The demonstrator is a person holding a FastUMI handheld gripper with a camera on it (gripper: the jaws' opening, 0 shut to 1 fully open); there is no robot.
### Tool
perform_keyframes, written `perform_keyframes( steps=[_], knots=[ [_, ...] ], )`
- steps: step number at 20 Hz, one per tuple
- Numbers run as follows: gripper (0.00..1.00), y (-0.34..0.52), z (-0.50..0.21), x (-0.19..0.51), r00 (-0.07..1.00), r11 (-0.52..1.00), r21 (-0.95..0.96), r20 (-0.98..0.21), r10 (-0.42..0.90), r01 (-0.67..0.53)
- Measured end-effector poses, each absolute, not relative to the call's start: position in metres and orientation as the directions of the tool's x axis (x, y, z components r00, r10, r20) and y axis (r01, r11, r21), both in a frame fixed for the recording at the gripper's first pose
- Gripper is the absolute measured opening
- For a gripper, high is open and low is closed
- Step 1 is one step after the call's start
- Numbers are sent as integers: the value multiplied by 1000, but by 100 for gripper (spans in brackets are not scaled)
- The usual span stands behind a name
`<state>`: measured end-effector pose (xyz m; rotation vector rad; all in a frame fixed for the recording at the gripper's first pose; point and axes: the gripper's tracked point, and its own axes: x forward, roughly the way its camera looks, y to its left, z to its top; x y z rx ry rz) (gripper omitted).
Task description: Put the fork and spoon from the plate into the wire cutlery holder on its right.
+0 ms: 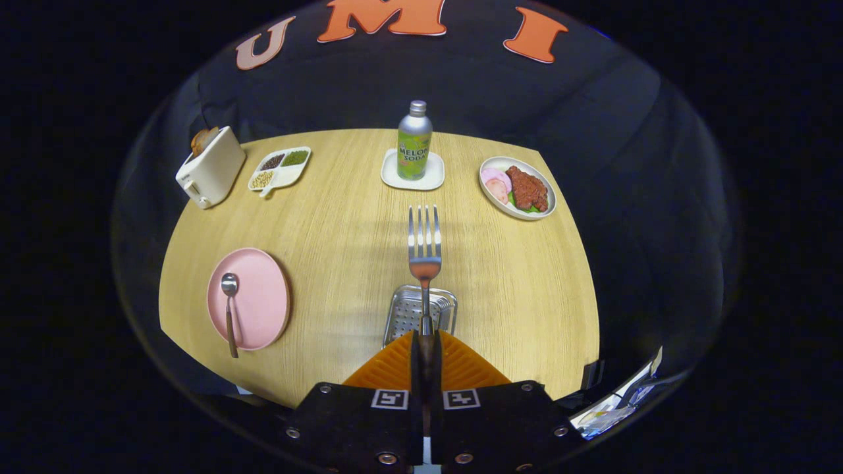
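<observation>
At the far left corner of the table (342, 197) a white toaster (211, 168) was seen, and just beside it a small tray of beans (279, 169). Near the left edge of the table lay the pink plate (263, 299), and the spoon (229, 309) was resting on it, with its handle sticking out over the near rim. In the middle of the table, at the far edge, a soda bottle (415, 141) was stood on a white coaster (413, 179). The fork (425, 257) was held up in the air, tines pointing away, with its handle pinched tight between the two fingers of the gripper (425, 342). The wire cutlery holder (419, 313) was seen right under the fork, just ahead of the fingers and to the right of the plate. So the fork step was judged to be in hand, and the spoon step was not yet done. Next, the fork would need to be tipped and lowered into the holder, then let go. Toward the far right corner a plate of food (517, 187) was seen.
</observation>
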<state>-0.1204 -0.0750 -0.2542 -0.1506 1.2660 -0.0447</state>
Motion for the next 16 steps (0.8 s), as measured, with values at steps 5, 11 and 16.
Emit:
perform_keyframes(
  steps=[5,11,16],
  knots=[
    [5,-83,-267,-142,201,988,-127,-974,-108,-83],
    [5,-85,-278,-156,111,987,-121,-988,-110,-104],
    [6,-86,-282,-170,45,991,-102,-994,-98,-89]
  ],
)
